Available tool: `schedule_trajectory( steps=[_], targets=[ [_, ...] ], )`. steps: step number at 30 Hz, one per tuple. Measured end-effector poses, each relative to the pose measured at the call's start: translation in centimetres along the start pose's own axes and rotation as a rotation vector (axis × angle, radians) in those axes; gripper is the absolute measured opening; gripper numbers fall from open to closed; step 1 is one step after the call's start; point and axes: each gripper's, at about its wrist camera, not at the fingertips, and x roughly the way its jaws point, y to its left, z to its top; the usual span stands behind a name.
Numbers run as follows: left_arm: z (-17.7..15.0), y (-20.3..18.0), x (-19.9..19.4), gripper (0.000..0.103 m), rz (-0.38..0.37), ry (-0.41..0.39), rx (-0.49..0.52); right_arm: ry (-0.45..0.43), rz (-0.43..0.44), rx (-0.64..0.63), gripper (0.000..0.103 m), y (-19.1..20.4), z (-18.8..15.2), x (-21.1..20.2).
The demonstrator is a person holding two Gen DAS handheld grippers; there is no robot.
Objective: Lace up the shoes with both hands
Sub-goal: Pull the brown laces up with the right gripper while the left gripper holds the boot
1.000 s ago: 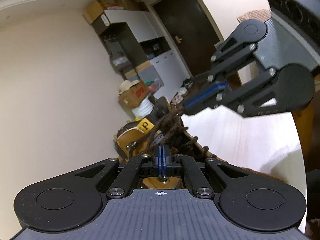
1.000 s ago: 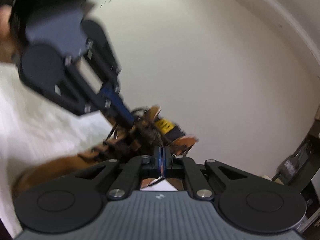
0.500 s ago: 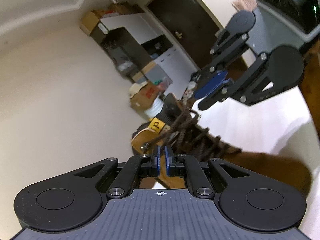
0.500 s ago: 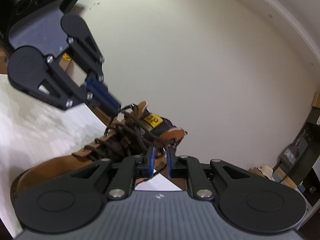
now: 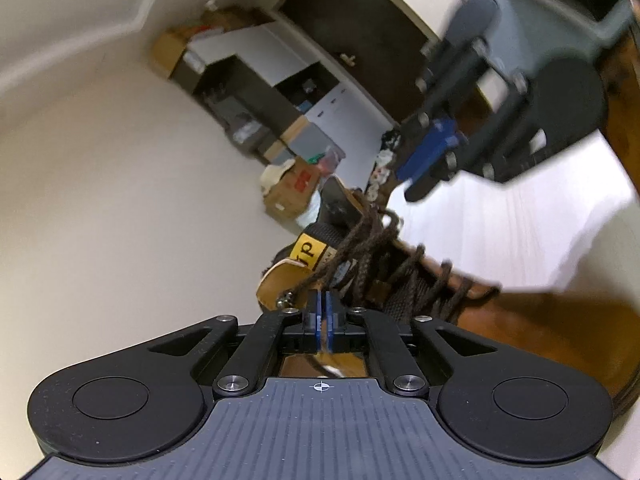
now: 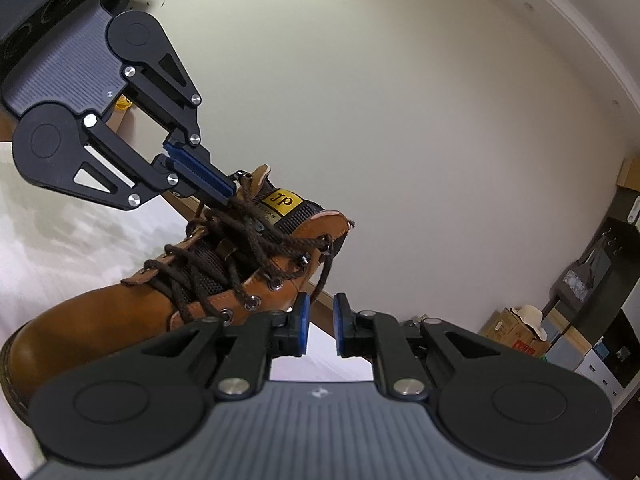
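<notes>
The left gripper (image 6: 224,190) has its jaws closed on the brown lace (image 6: 240,216), to keep it tight. At lower centre, the right gripper (image 6: 320,322) has its jaws apart around a hanging lace end, not pressing it.

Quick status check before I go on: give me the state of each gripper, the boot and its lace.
Left gripper: shut on the lace at the boot's top; jaws have just been closing.
Right gripper: open, a loose lace end hanging just above the gap, not pinched.
Boot: on the white table, collar open.
Lace: threaded through the eyelets, untied.
</notes>
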Motion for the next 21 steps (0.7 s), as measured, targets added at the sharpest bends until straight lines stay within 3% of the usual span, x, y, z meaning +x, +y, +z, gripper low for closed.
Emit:
schedule_trajectory(
  steps=[4, 8, 11, 17, 21],
  targets=[
    [0.9, -0.8, -1.0, 0.0, -0.029, -0.051, 0.008, 0.002, 0.003, 0.021, 0.013, -0.1, 0.0, -0.5],
    [0.7, -0.7, -1.1, 0.0, 0.015, -0.063, 0.015, -0.002, 0.008, 0.032, 0.013, -0.2, 0.0, -0.5],
    [0.2, 0.1, -1.4, 0.005, 0.037, -0.049, -0.001, -0.017, 0.021, 0.028, 0.013, -0.4, 0.1, -0.8],
    [-1.1, 1.5, -0.5, 0.005, 0.081, 0.048, -0.028, -0.048, 0.041, -0.019, 0.013, 0.0, 0.4, -0.9],
    [-1.5, 1.9, -0.2, 0.006, 0.08, 0.07, -0.058, -0.044, 0.021, -0.041, 0.013, 0.5, 0.6, -0.4]
  ],
)
